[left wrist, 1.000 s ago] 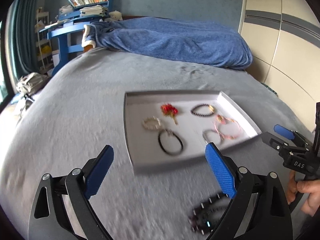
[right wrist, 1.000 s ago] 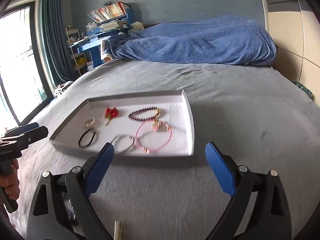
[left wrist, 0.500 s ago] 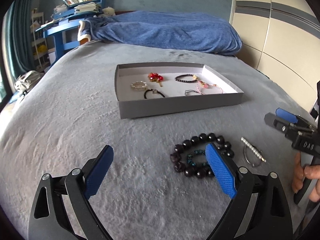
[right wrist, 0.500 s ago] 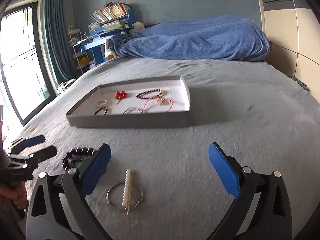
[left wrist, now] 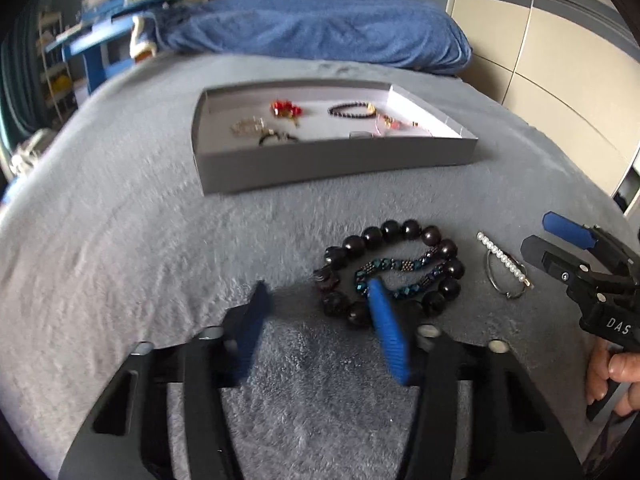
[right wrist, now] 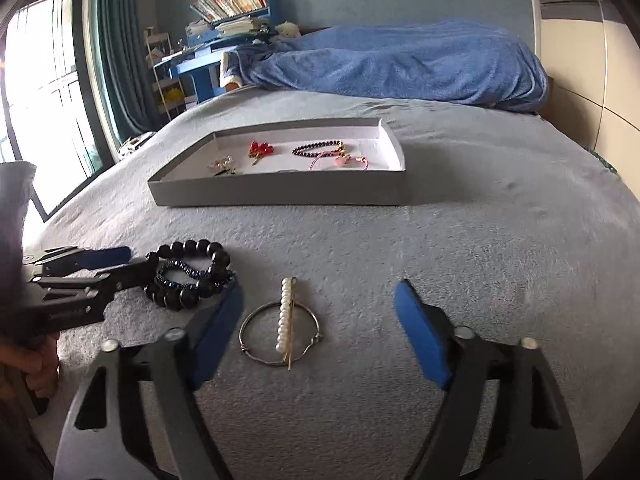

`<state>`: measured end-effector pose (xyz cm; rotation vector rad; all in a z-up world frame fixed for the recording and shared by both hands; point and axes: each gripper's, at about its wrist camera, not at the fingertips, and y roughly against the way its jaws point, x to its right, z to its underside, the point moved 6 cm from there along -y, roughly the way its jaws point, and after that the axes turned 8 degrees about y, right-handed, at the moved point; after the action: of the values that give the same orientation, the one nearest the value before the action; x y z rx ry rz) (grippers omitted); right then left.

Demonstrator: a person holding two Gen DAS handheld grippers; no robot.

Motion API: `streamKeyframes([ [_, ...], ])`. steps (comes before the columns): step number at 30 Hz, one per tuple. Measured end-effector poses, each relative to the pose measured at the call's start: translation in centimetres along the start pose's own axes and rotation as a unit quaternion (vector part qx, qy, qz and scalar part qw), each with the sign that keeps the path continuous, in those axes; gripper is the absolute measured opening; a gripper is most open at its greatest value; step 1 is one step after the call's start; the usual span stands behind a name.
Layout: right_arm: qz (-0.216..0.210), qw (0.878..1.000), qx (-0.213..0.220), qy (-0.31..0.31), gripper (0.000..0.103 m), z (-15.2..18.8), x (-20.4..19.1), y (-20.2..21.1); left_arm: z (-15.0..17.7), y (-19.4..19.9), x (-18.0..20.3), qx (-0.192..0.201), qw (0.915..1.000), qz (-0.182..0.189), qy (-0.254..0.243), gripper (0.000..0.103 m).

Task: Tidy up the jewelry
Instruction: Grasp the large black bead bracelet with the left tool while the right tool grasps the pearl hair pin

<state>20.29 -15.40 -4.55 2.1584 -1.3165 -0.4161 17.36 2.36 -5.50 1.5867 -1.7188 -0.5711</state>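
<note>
A grey tray (left wrist: pixel 340 160) (right wrist: pixel 280 194) on the grey bed holds several bracelets and a red charm (left wrist: pixel 285 108). Nearer lie a black bead bracelet (left wrist: pixel 376 236) (right wrist: pixel 204 256) around a dark blue beaded one (left wrist: pixel 396 266), and a pearl hair clip (left wrist: pixel 502 258) (right wrist: pixel 285 312) across a thin wire bangle (right wrist: pixel 256 350). My left gripper (left wrist: pixel 320 312) is open and low, its right finger over the black bracelet's near edge. My right gripper (right wrist: pixel 318 304) is open, straddling the pearl clip and bangle just in front of it.
A rumpled blue blanket (right wrist: pixel 400 64) lies at the bed's far end. A blue desk with books (right wrist: pixel 224 32) and a window (right wrist: pixel 44 92) are at the left. A beige wardrobe (left wrist: pixel 560 60) stands on the right.
Both grippers dropped lower and moved forward toward the loose jewelry. My left gripper's jaws have narrowed and its right finger now reaches the black bead bracelet.
</note>
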Motion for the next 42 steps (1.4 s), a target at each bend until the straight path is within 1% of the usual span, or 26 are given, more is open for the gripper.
streamKeyframes([
  [3,-0.004,1.000,-0.002,-0.009,0.073,0.0,0.4,-0.1,0.1,0.1,0.0,-0.001,0.9999,0.015,0.005,0.044],
  [4,-0.005,1.000,-0.002,-0.010,0.073,0.1,0.4,-0.2,0.1,0.1,0.0,-0.001,0.9998,0.020,0.007,0.039],
  [5,-0.006,1.000,-0.003,-0.012,0.073,0.1,0.4,-0.2,0.2,0.1,0.0,0.000,0.9997,0.025,0.007,0.031],
  [6,-0.007,1.000,-0.003,-0.012,0.073,0.1,0.5,-0.2,0.2,0.2,0.1,0.000,0.9995,0.031,0.006,0.025],
  [7,-0.008,1.000,-0.003,-0.013,0.072,0.1,0.5,-0.2,0.2,0.2,0.2,0.001,0.9995,0.031,0.005,0.025],
  [8,-0.009,1.000,-0.003,-0.013,0.071,0.1,0.5,-0.2,0.1,0.2,0.3,0.002,0.9995,0.031,0.005,0.022],
  [9,-0.010,1.000,-0.002,-0.014,0.070,0.1,0.5,-0.2,0.1,0.3,0.2,0.004,0.9994,0.032,0.007,0.014],
  [12,-0.015,1.000,0.000,-0.017,0.067,0.2,0.7,0.0,-0.1,0.9,-0.6,0.014,0.9988,0.038,0.028,0.014],
  [14,-0.022,1.000,0.000,-0.018,0.064,0.2,0.6,0.1,-0.2,1.4,-1.4,0.018,0.9985,0.034,0.039,0.014],
  [18,-0.039,0.999,-0.009,-0.015,0.050,0.4,0.1,-0.1,0.1,2.3,-3.4,0.019,0.9981,0.020,0.054,0.014],
  [19,-0.044,0.999,-0.014,-0.013,0.042,0.5,-0.1,-0.3,0.2,2.6,-3.9,0.019,0.9981,0.016,0.057,0.014],
  [20,-0.047,0.999,-0.017,-0.013,0.037,0.5,-0.2,-0.3,0.2,2.7,-4.2,0.018,0.9980,0.014,0.059,0.014],
  [23,-0.050,0.999,-0.019,-0.008,0.032,0.5,-0.4,-0.4,0.7,3.1,-4.8,0.014,0.9980,0.009,0.061,0.014],
  [25,-0.053,0.998,-0.021,-0.003,0.030,0.5,-0.5,-0.4,0.9,3.2,-4.9,0.011,0.9983,0.008,0.057,0.014],
  [26,-0.054,0.998,-0.022,0.001,0.027,0.5,-0.7,-0.4,0.9,3.2,-4.9,0.011,0.9984,0.003,0.055,0.017],
  [27,-0.056,0.998,-0.025,0.005,0.025,0.5,-0.9,-0.5,0.9,3.2,-4.8,0.011,0.9984,-0.001,0.055,0.023],
  [28,-0.058,0.998,-0.030,0.009,0.022,0.6,-1.1,-0.6,0.9,3.1,-4.8,0.009,0.9985,-0.005,0.053,0.026],
  [29,-0.059,0.998,-0.035,0.012,0.020,0.7,-1.3,-0.9,0.9,3.0,-4.9,0.008,0.9985,-0.007,0.053,0.032],
  [33,-0.061,0.996,-0.058,0.018,0.017,1.0,-1.5,-1.7,0.9,2.5,-5.1,0.000,0.9984,-0.005,0.057,0.037],
  [36,-0.061,0.995,-0.076,0.018,0.015,1.4,-1.6,-2.4,0.6,1.7,-5.1,-0.009,0.9983,-0.003,0.057,0.038],
  [42,-0.056,0.994,-0.088,0.023,0.015,1.7,-1.9,-2.8,0.0,0.0,-4.4,-0.019,0.9993,-0.017,0.028,0.038],
])
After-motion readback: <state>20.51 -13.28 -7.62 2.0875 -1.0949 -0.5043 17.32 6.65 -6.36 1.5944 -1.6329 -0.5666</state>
